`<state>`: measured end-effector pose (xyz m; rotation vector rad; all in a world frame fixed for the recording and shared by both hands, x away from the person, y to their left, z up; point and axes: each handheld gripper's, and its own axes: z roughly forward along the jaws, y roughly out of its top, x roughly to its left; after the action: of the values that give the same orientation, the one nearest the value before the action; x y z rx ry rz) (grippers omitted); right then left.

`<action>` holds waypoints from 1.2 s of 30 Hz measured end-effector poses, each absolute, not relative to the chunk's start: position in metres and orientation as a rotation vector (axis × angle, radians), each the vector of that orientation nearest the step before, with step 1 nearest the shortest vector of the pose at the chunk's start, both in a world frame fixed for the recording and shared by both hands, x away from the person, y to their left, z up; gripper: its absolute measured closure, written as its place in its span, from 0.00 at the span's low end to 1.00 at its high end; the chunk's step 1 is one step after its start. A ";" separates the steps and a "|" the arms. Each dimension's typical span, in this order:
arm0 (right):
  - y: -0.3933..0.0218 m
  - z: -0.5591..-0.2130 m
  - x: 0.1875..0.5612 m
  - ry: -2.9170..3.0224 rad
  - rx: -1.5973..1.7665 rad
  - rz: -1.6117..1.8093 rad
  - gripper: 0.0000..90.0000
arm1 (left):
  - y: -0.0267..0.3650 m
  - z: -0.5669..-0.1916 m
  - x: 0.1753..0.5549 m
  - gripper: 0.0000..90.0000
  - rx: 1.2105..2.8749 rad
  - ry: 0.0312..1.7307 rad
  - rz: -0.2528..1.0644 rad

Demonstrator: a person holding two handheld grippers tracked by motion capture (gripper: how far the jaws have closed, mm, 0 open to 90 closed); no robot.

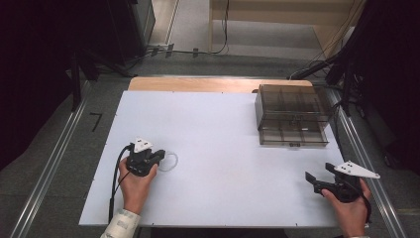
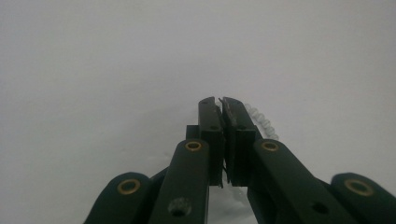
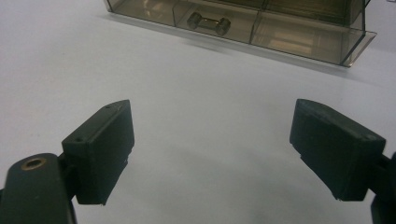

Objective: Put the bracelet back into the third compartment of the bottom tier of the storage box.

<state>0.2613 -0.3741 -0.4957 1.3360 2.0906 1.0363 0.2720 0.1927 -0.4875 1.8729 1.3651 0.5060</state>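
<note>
While my left gripper (image 1: 159,154) pinches the clear ring (image 1: 171,161) at seven o'clock, my right gripper (image 1: 319,177) sits spread at five; the box (image 1: 291,116) stands unobstructed at two.

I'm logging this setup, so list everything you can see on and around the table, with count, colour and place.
Bracelet: one, clear beaded ring, lying on the table's left part, pinched at its near edge by the left gripper.
Drawer box: one, smoky brown see-through plastic, far right of the table, with handles on its front drawers.
Table: one, white top, a strip of wood along its far edge.
Rails: two, metal, along the floor at either side of the table.
Left gripper: one, black, jaws shut on the bracelet.
Right gripper: one, black, jaws open, near right of the table, pointing toward the drawer box.
</note>
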 end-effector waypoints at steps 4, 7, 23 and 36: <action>-0.375 -0.495 0.262 2.091 1.340 1.045 0.14 | 0.186 -0.485 0.274 0.98 1.870 1.353 0.490; -0.377 -0.493 0.262 2.080 1.356 1.065 0.14 | 0.175 -0.482 0.277 0.98 1.887 1.341 0.471; -0.364 -0.485 0.272 2.130 1.316 1.080 0.15 | 0.115 -0.464 0.297 0.98 1.939 1.218 0.429; -0.344 -0.479 0.278 2.152 1.254 1.106 0.20 | 0.068 -0.454 0.307 0.98 1.964 1.121 0.383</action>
<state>0.2784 -0.3440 -0.4789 1.2538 2.1518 1.1062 0.3072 0.0680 -0.4542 1.9637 1.1213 0.3829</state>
